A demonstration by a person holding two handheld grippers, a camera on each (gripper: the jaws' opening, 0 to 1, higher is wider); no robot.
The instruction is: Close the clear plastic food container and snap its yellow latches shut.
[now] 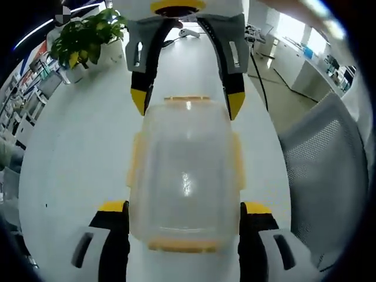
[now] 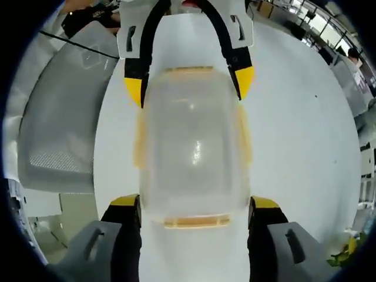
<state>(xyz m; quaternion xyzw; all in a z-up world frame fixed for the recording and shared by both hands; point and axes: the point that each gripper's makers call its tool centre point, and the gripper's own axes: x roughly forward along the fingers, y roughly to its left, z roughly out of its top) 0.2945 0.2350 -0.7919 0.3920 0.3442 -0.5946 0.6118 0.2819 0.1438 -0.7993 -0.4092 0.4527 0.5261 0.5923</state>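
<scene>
Left tongs (image 1: pixel 184 214) spread at 6 o'clock, straddling one end of clear container (image 1: pixel 185 175) on white tabletop (image 1: pixel 76 158); long axis toward 12 o'clock, right tongs (image 1: pixel 185 103) spread around the far end.

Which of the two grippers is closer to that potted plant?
Right. The right gripper straddles the container at the end on the potted plant's side; the left gripper straddles the opposite end, farther away.
</scene>
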